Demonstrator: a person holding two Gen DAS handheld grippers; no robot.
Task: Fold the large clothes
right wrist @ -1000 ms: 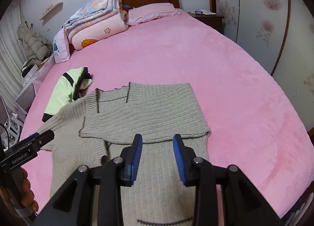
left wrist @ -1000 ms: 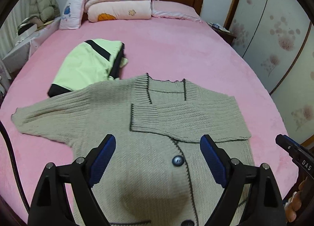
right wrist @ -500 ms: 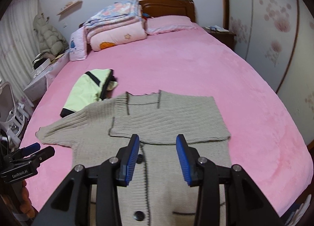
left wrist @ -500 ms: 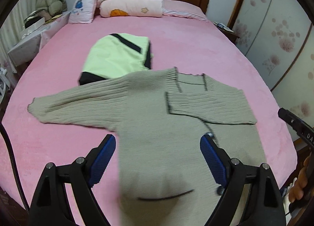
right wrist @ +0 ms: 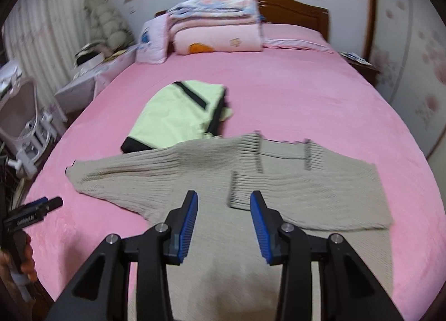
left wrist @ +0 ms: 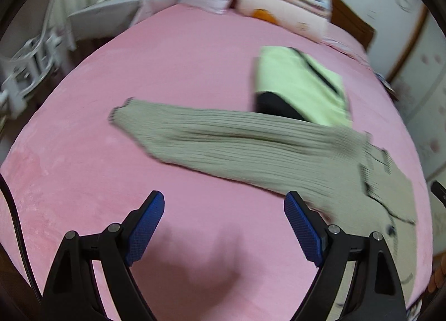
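**A:** So where's the sweater sitting right now?

**B:** The grey knit cardigan (right wrist: 251,237) is laid flat on the pink bed (right wrist: 306,92), toward the near edge. One sleeve (right wrist: 312,195) is folded across the chest, with its cuff just ahead of the right gripper's tips in the right wrist view. The other sleeve (left wrist: 223,140) is stretched out to the left, cuff resting on bare bedspread.

**A:** And the grippers?

**B:** Left gripper (left wrist: 224,220) is spread wide and released, nothing between the blue pads, hanging over plain pink bedspread just near of the outstretched sleeve. That view is pretty blurry. Right gripper (right wrist: 224,209) is partly apart, empty too, hovering over the cardigan's body. You can see the left one again at the far left of the right wrist view, with a hand (right wrist: 16,262) around its handle.

**A:** Anything else on the bed?

**B:** A folded light-green garment with black trim (right wrist: 178,117), just beyond the cardigan's shoulder; the outstretched sleeve overlaps its near edge. Stacked quilts (right wrist: 217,25) and a pillow (right wrist: 152,42) are up by the wooden headboard (right wrist: 295,11).
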